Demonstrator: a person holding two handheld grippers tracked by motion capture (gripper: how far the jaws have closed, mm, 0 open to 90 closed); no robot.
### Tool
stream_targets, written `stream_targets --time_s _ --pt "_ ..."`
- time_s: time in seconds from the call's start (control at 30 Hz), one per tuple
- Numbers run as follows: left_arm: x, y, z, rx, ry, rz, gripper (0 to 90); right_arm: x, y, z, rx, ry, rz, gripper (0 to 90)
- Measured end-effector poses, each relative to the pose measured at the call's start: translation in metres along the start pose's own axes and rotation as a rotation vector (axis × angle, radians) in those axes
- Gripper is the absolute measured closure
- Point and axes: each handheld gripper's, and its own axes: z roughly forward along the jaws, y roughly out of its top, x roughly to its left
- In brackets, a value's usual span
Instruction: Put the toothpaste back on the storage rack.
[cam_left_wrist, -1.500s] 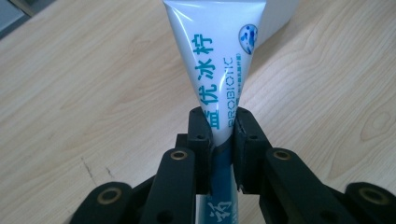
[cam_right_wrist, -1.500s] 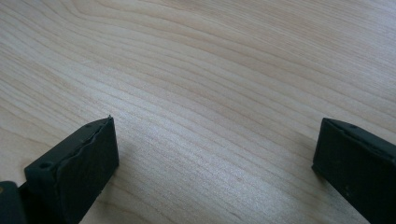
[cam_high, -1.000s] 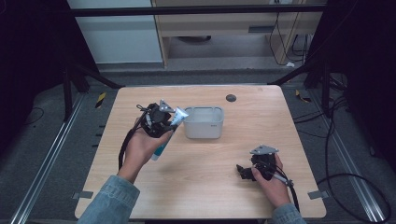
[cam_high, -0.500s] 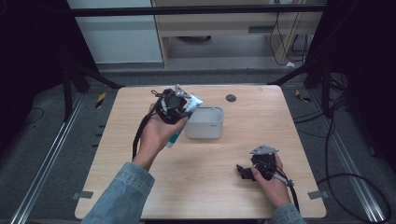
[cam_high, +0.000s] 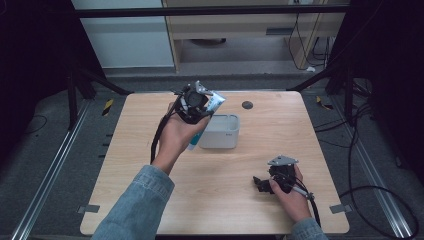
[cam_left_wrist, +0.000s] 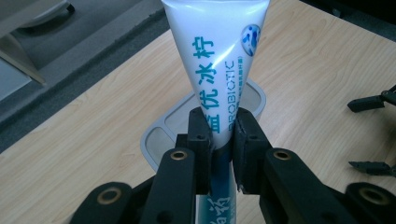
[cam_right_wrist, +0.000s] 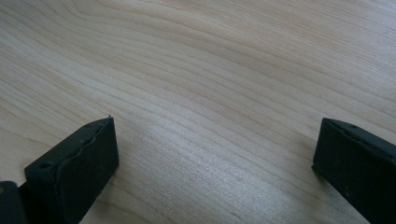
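A white and blue toothpaste tube (cam_left_wrist: 215, 51) with Chinese lettering is clamped near its middle by my left gripper (cam_left_wrist: 223, 123). In the high view the left gripper (cam_high: 200, 111) holds the tube (cam_high: 215, 100) in the air over the left rim of a small pale grey tub (cam_high: 224, 136). The tub's rim (cam_left_wrist: 159, 135) lies right under the tube. My right gripper (cam_high: 260, 184) rests low at the table's front right, jaws spread wide with bare wood between them (cam_right_wrist: 215, 154).
A small dark round disc (cam_high: 247, 105) lies on the wooden table (cam_high: 150, 200) behind the tub. The right gripper (cam_left_wrist: 373, 133) appears at the right edge of the left gripper view. A cabinet and cables stand beyond the far edge.
The left hand has carried the tube upward and away from the person, from beside the tub's left side to above its left rim. The right hand has stayed put.
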Motion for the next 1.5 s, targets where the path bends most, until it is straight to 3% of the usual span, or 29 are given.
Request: stream_targets --time_s 0.33,0.57,0.63,1.1,1.5 --pt "0.001 0.023 0.002 -0.011 0.020 0.015 78.8 0.000 0.000 0.000 -0.003 -0.002 -0.008 0.4" --pt "0.006 0.036 0.010 -0.053 -0.002 -0.033 78.8 0.000 0.000 0.000 -0.002 -0.001 -0.007 0.4" --pt "0.007 0.039 0.013 -0.067 0.008 -0.028 78.8 0.000 0.000 0.000 -0.002 0.000 -0.006 0.4" --pt "0.018 0.041 0.030 -0.155 0.014 -0.054 78.8 0.000 0.000 0.000 -0.004 0.001 -0.004 0.4" --pt "0.022 0.042 0.039 -0.201 0.004 -0.078 78.8 0.000 0.000 0.000 -0.004 0.001 -0.002 0.4"
